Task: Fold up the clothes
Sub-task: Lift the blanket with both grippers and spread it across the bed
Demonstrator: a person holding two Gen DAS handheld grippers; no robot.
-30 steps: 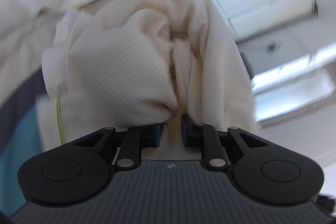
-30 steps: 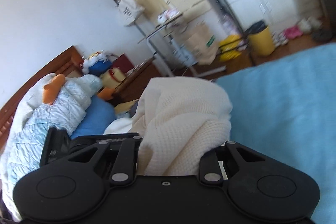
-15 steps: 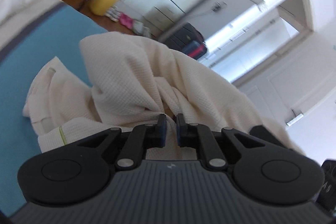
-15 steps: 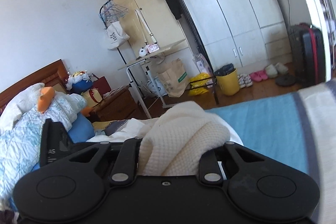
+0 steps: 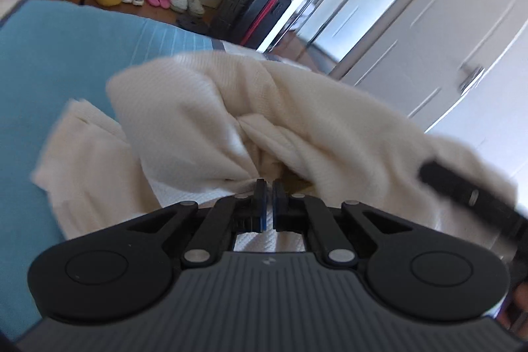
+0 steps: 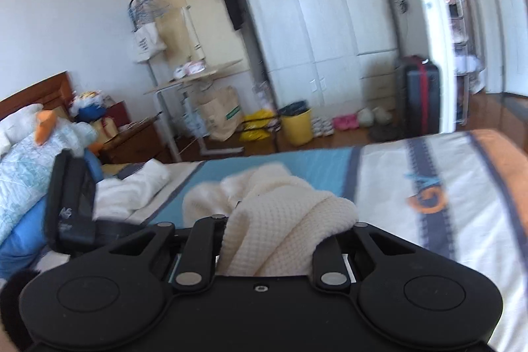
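Nearest, left gripper (image 5: pixel 269 187) with fingers pinched almost together on a fold of the cream waffle garment (image 5: pixel 204 121), having just closed further; right gripper (image 6: pixel 283 240) clamped on a thick bunch of the same cloth, fingers hidden under it. Garment bunched between both, above the blue bed cover (image 5: pixel 66 55). Farther back, yellow bin (image 6: pixel 297 126), black suitcase (image 6: pixel 419 94), white wardrobe (image 6: pixel 313 5).

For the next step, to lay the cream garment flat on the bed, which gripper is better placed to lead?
Probably the left. The left gripper pinches a thin edge of the cream garment over the open blue bedspread. The right gripper holds a thick bunch.
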